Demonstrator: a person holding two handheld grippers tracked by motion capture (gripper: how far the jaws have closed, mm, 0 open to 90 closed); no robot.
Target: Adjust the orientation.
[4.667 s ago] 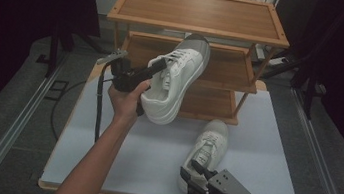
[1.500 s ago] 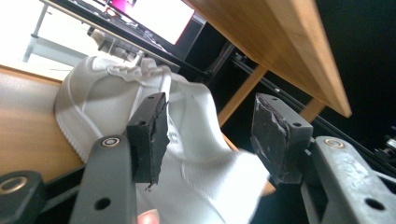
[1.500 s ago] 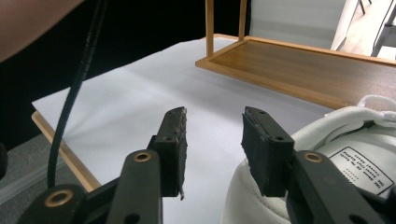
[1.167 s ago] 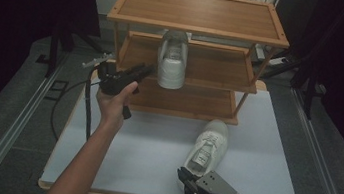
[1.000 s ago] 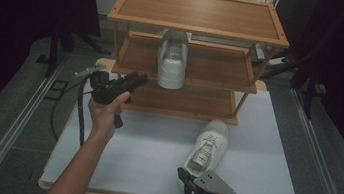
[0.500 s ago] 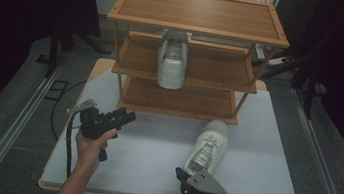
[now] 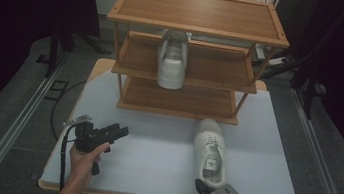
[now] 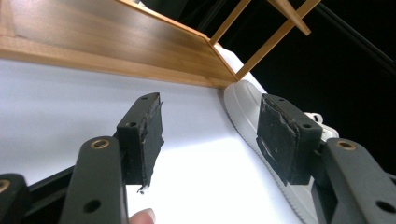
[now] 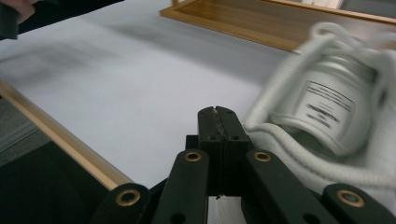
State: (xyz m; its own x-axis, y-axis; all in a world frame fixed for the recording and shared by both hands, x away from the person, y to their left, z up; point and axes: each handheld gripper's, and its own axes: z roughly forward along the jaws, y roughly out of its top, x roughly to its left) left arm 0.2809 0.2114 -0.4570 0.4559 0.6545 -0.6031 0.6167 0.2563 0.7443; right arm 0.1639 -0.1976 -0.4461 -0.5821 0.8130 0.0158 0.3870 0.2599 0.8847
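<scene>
Moved: we see the left gripper (image 7: 116,131) drawn back from the rack (image 7: 197,27) since a second ago, now over the near-left of the table (image 7: 153,150), well apart from the rack; the shoe it carried earlier sits on the middle shelf
Rack contents: the shelved shoe (image 7: 173,59) stands on the rack's middle shelf, left of centre, its long axis running front to back and one end jutting past the front edge; we see bare wood on the top and bottom shelves
Second shoe: the table shoe (image 7: 210,147) lies just in front of the rack's right front corner, sole down, long axis pointing at the rack, toe toward it and heel opening toward us
Left gripper state: jaws spread wide with nothing between them, the pads (image 8: 141,135) framing bare table and the table shoe's sole edge
Right gripper: the right gripper (image 9: 218,121) sits at the table shoe's heel end, far from the rack; its jaws are pressed together and we see nothing between them
</scene>
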